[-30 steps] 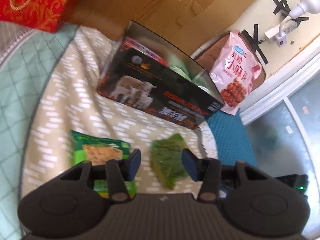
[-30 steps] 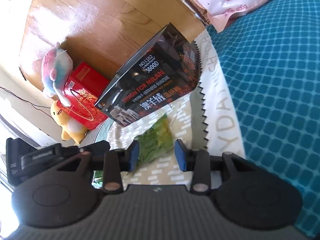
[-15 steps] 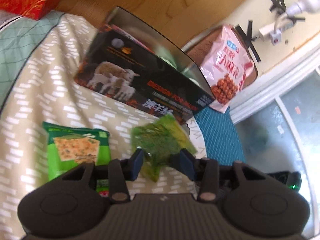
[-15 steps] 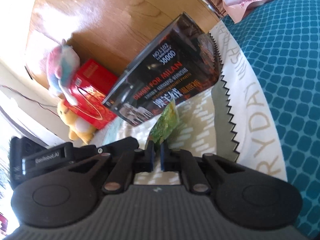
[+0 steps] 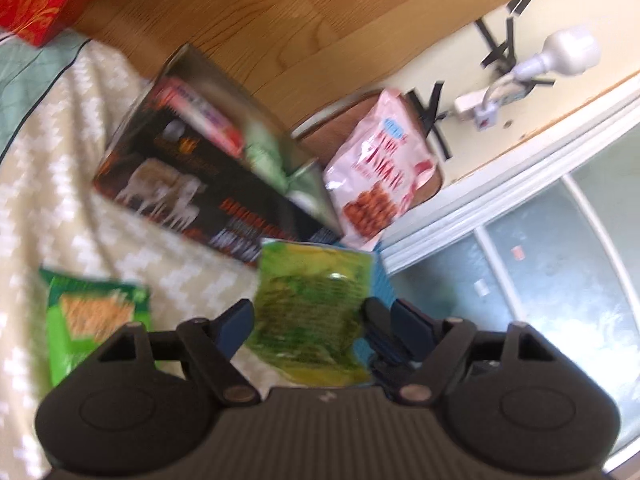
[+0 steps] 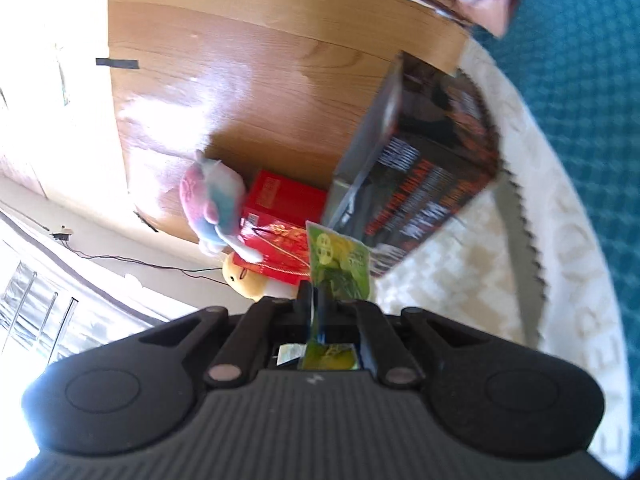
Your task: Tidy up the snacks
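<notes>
Our right tongs are pinched tight on the lower edge of a small green snack packet, which stands clear of the patterned blanket in front of the black box. In the left-wrist view the same packet hangs between the fingers of our left tongs, which are spread wide and, as far as the blur allows, touch nothing. We judge the packet light, thin and floppy, its glossy film likely slippery, so a flat seam or edge is the place to hold it, as the right tongs do; squeezing the middle could crush what is inside. The open box, already holding other packets, looks the likely destination. A green cracker packet lies on the blanket to the left, and a pink snack bag lies beyond the box.
</notes>
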Available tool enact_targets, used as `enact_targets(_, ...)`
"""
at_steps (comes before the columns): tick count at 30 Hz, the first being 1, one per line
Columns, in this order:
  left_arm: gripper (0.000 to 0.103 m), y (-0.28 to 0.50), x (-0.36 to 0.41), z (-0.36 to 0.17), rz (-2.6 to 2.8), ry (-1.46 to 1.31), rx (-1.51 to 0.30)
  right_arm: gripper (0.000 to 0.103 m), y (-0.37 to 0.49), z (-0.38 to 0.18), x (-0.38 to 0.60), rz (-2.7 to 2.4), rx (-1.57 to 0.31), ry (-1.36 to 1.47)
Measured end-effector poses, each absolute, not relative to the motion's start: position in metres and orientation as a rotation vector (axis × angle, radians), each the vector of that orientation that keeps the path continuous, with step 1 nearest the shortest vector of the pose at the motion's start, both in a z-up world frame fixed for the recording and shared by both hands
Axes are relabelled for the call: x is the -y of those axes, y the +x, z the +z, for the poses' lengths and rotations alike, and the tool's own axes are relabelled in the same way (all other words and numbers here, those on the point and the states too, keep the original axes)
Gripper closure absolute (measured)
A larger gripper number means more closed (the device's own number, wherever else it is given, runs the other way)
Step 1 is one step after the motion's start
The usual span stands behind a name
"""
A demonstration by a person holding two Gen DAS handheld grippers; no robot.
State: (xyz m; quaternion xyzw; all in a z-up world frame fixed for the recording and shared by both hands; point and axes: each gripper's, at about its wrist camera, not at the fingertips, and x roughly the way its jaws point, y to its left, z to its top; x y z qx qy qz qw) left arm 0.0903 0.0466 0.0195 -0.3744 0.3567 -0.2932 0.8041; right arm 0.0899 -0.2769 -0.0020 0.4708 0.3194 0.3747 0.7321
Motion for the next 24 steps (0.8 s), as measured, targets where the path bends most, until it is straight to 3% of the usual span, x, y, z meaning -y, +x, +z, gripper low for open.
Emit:
enact_targets(9, 0.023, 0.161, -0.053, 0.082, -0.515, -0.704, -0.628, 0.097, 0.171, 0.055, 0.235, 0.752, -0.597, 0.924)
enact_targets(13, 0.023, 0.169, -0.068, 0.081, -0.431, -0.706, -0.641, 0.083, 0.177, 0.056, 0.208, 0.576, -0.605, 0.602)
enact_targets(19, 0.023, 0.116, -0.096, 0.064, -0.421, -0.663, -0.635, 0.077, 0.112, 0.048, 0.211, 0.652, -0.496, 0.459)
enact_targets(21, 0.023, 0.099, -0.103, 0.054, -0.397, -0.647, -0.661, 0.059, 0.09, 0.034, 0.208, 0.712, -0.535, 0.436)
enact_targets(24, 0.023, 0.075, -0.115, 0.036, -0.366, -0.649, -0.707, 0.054, 0.07, 0.015, 0.19, 0.764, -0.606, 0.34)
